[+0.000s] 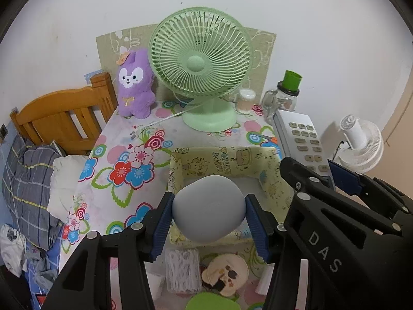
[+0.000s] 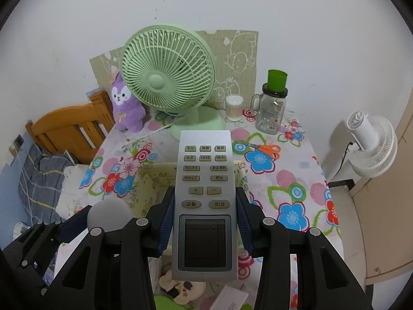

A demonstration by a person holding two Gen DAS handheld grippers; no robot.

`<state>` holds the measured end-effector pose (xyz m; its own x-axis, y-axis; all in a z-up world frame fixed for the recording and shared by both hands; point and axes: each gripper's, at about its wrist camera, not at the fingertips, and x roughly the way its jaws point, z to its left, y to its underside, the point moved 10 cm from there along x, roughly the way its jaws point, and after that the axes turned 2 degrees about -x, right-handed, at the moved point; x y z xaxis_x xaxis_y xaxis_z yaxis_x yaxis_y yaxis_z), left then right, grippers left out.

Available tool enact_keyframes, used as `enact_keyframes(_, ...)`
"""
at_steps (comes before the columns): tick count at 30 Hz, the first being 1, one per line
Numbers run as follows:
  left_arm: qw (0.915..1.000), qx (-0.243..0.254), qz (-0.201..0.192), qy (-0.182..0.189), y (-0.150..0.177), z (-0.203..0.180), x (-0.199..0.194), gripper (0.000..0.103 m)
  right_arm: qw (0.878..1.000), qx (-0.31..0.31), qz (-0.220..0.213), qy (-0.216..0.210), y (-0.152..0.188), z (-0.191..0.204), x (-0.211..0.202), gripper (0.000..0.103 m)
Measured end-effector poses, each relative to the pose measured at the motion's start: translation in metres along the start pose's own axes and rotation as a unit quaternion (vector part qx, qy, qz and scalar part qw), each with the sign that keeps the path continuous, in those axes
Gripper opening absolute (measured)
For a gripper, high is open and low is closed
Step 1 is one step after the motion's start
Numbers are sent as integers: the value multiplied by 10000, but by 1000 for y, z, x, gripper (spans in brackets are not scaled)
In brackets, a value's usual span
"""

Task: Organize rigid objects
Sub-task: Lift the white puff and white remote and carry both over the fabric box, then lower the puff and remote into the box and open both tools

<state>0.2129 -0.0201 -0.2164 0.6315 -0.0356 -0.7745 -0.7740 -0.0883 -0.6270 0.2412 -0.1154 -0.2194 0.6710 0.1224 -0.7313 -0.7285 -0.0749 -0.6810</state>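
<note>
My left gripper (image 1: 208, 222) is shut on a smooth grey egg-shaped object (image 1: 208, 208), blue pads pressing both its sides, and holds it above the near end of a yellow cartoon-print box (image 1: 227, 162) on the flowered table. My right gripper (image 2: 204, 222) is shut on a long silver remote control (image 2: 205, 201), gripped at its display end with the buttons facing up. The remote (image 1: 302, 139) hangs over the box's right wall in the left wrist view. The grey object (image 2: 109, 215) shows at lower left in the right wrist view. The yellow box (image 2: 152, 180) lies under the remote.
A green desk fan (image 1: 201, 64), purple plush toy (image 1: 135, 85), cotton-swab jar (image 1: 246, 100) and glass mug jar with green cup (image 2: 272, 108) stand along the back. Orange scissors (image 2: 268, 149) lie right of the box. A swab box (image 1: 182, 271) and round case (image 1: 225, 273) sit near me. A wooden bed frame (image 1: 64, 118) is on the left.
</note>
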Motion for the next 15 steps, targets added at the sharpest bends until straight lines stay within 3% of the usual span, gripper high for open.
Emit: enact_keyframes(15, 9994, -54, 260, -224, 2, 9, 69, 57, 9994, 109, 323, 77, 8, -17, 67, 47)
